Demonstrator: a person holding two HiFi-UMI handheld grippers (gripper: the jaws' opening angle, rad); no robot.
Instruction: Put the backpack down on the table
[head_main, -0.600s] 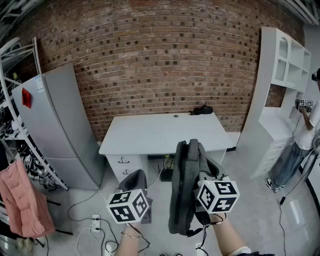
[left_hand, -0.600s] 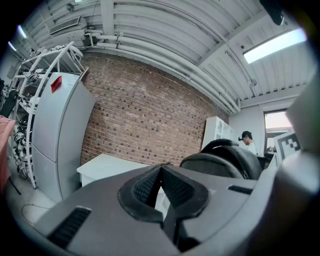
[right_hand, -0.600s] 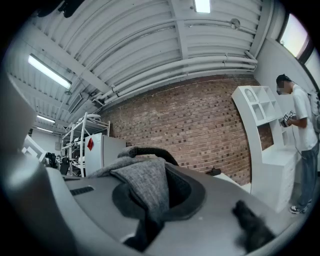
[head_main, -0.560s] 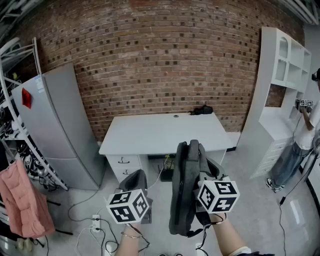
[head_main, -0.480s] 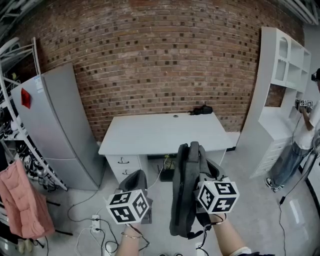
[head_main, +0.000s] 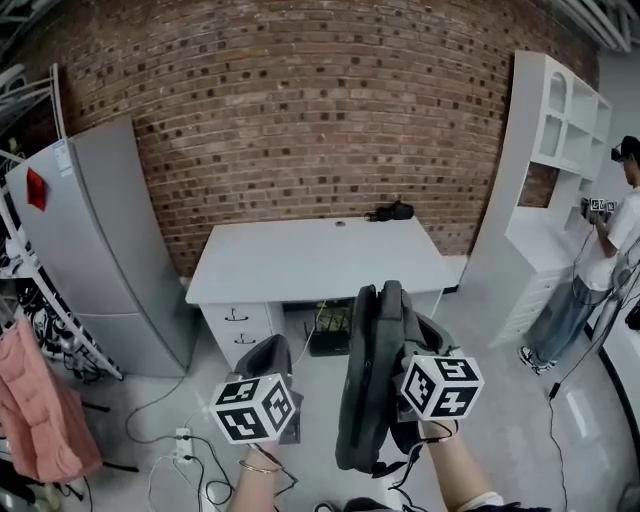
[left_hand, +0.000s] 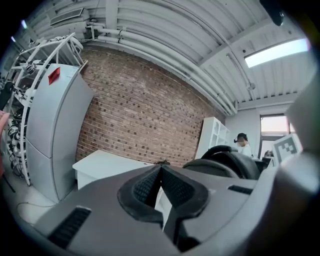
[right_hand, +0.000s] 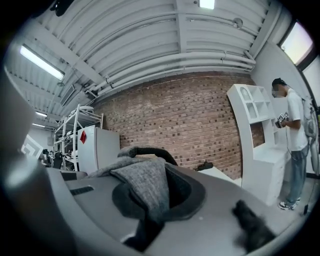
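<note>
A dark grey backpack (head_main: 368, 385) hangs upright in the air in front of the white table (head_main: 310, 262), a short way from its front edge. My right gripper (head_main: 405, 335) is shut on the bag's grey fabric (right_hand: 147, 187) near the top, and the black carry handle (right_hand: 150, 149) arches just beyond the jaws. My left gripper (head_main: 268, 358) hovers to the left of the bag, apart from it, shut with nothing between its pads (left_hand: 150, 185). In the left gripper view the backpack (left_hand: 227, 161) shows at the right, and the table (left_hand: 102, 161) lies ahead.
A small black object (head_main: 390, 211) lies at the table's back edge, with drawers (head_main: 240, 325) below on the left. A grey fridge (head_main: 100, 235) stands left, a white shelf unit (head_main: 545, 170) right, with a person (head_main: 600, 250) beside it. Cables (head_main: 190, 450) trail on the floor.
The head view has swung slightly, so the room sits a little further left in the frame. The backpack still hangs from the right gripper, and both grippers keep about the same places.
</note>
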